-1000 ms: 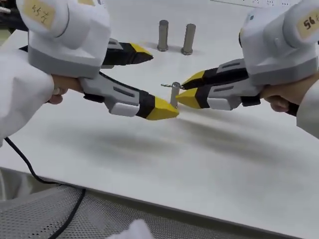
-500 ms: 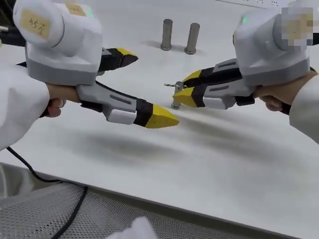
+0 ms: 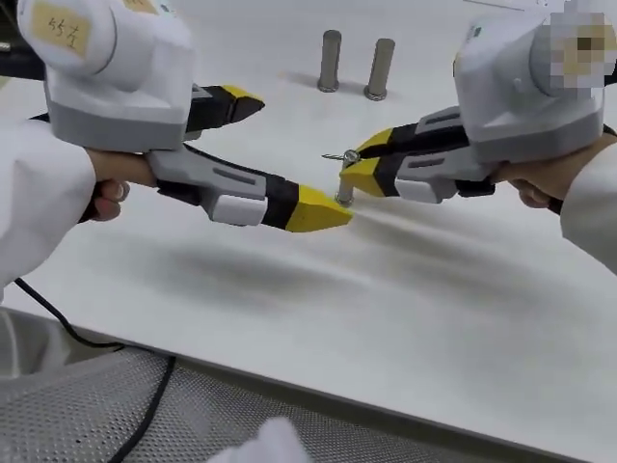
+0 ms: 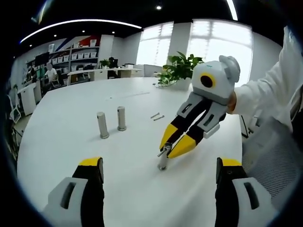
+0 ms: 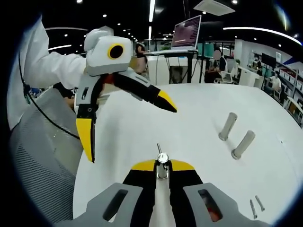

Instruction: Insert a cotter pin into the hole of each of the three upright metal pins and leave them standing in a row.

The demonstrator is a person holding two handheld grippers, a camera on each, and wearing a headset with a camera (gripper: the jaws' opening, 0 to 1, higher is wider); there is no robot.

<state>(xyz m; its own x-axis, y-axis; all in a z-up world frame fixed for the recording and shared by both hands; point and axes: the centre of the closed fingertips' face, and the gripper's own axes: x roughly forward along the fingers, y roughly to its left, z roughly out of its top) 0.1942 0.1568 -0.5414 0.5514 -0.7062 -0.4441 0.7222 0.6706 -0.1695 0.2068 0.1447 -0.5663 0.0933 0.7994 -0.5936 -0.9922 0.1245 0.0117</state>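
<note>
Metal pin (image 4: 164, 158) gripped; two others (image 4: 102, 125) beyond

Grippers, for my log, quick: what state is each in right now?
Left gripper: open, holding nothing.
Right gripper: shut on the metal pin, which has a cotter pin through its top.

light: bright overhead strips, window glare | shadows: soft | gripper views: fisheye-warped edges

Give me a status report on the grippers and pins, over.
Left gripper open, beside near pin. Right gripper shut on near pin, cotter pin through its top. Two back pins upright. Nothing blocking.
</note>
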